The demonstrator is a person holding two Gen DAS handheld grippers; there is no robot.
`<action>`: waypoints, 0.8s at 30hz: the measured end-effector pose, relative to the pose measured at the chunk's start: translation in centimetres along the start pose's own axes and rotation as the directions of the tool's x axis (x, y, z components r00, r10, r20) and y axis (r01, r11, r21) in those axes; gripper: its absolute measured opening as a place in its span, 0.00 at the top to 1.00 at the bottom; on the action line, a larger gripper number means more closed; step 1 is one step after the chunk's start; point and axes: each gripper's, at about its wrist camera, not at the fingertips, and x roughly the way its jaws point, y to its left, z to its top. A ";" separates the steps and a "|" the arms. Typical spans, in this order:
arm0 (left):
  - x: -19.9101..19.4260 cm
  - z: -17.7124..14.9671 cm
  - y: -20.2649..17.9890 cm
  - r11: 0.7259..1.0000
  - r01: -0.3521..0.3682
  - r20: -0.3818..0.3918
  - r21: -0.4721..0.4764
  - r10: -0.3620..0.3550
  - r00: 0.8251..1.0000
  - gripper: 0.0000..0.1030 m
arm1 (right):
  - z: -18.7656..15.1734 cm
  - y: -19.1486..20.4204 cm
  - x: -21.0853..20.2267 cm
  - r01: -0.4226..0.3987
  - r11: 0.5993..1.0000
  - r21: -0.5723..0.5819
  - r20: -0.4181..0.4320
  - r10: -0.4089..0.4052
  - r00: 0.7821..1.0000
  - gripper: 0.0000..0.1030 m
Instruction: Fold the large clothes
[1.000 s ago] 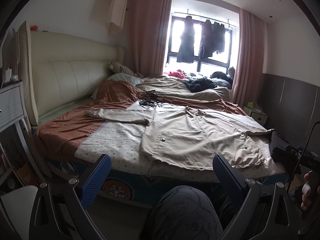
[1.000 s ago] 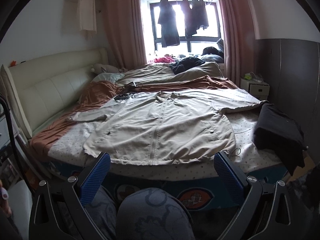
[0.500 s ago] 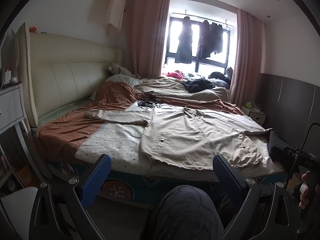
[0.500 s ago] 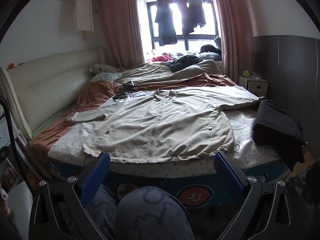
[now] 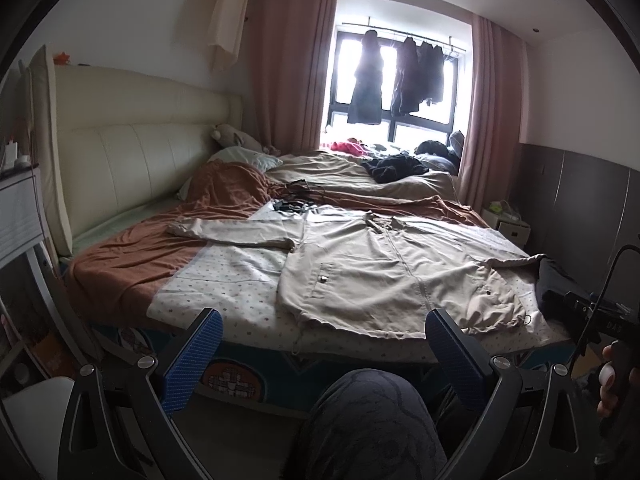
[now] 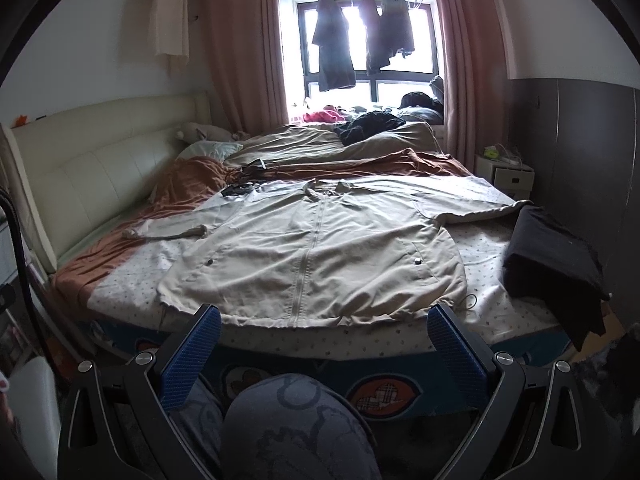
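Both claws gape wide, holding nothing.

We see a beige zip jacket on a white sheet dotted with small spots, a rust-brown blanket, a cream headboard, dusty-pink curtains, a black folded garment, and blue ribbed gripper pads.

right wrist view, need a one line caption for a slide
Open right tool facing a beige jacket spread flat and zipped on the bed, a black garment at its right edge.
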 end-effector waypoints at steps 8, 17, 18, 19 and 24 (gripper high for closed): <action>2.3 0.5 0.9 1.000 -0.010 -0.027 -0.010 0.010 1.000 0.01 | 1.1 0.9 2.6 -0.019 1.000 -0.007 -0.012 0.019 1.000 0.00; 6.5 1.8 2.7 0.999 -0.026 -0.065 -0.022 0.024 0.998 0.01 | 2.9 1.9 7.7 -0.037 0.999 0.006 -0.047 0.037 0.998 0.00; 7.1 2.0 2.9 0.999 -0.027 -0.070 -0.021 0.026 0.997 0.01 | 3.1 2.0 8.3 -0.042 0.999 0.007 -0.054 0.042 0.998 0.00; 7.6 2.1 3.0 0.999 -0.029 -0.074 -0.021 0.028 0.997 0.01 | 3.3 2.1 8.9 -0.044 0.999 0.008 -0.059 0.044 0.997 0.00; 10.0 2.9 3.9 0.999 -0.036 -0.088 -0.029 0.033 0.996 0.01 | 4.5 3.0 11.8 -0.061 0.998 -0.011 -0.076 0.060 0.995 0.00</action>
